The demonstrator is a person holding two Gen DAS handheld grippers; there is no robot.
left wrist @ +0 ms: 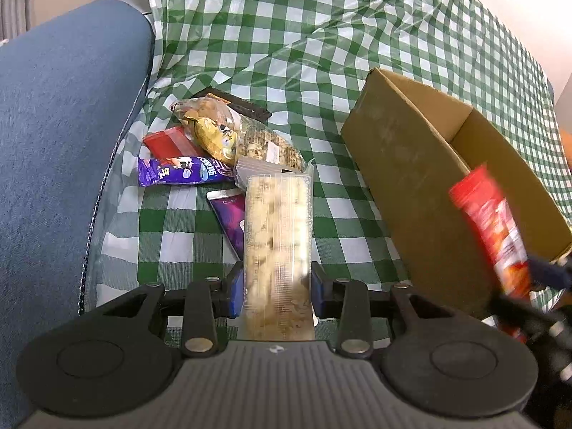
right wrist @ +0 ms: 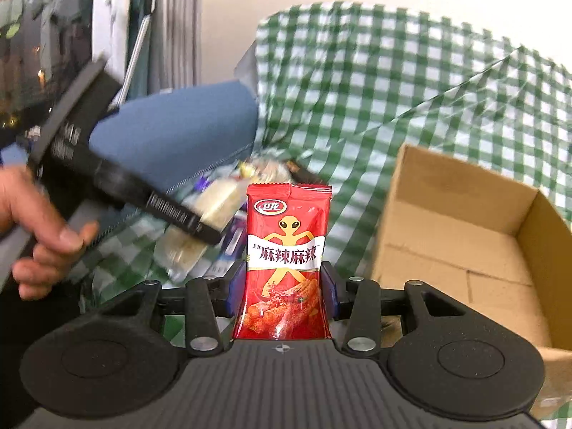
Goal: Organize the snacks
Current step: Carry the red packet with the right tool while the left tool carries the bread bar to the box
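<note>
Cardboard box [right wrist: 464, 236] interior and person's hand [right wrist: 39, 228] show only rightward.

Clear packet of pale puffed snacks [left wrist: 277, 236]: long, upright between left claw [left wrist: 278, 286] pads, clamped. Red spicy-strip packet [right wrist: 286, 261]: alien figure on front, upright, clamped in right claw [right wrist: 282, 286]. Remaining snack pile [left wrist: 214, 146] on green checked cloth [left wrist: 321, 35]: purple, red, yellow, dark wrappers overlapping. Cardboard box [left wrist: 411, 164] open, tilted, right of pile, interior bare.

Green checked cloth [left wrist: 321, 35], cardboard box [left wrist: 411, 164], snack pile [left wrist: 214, 143] beside it
</note>
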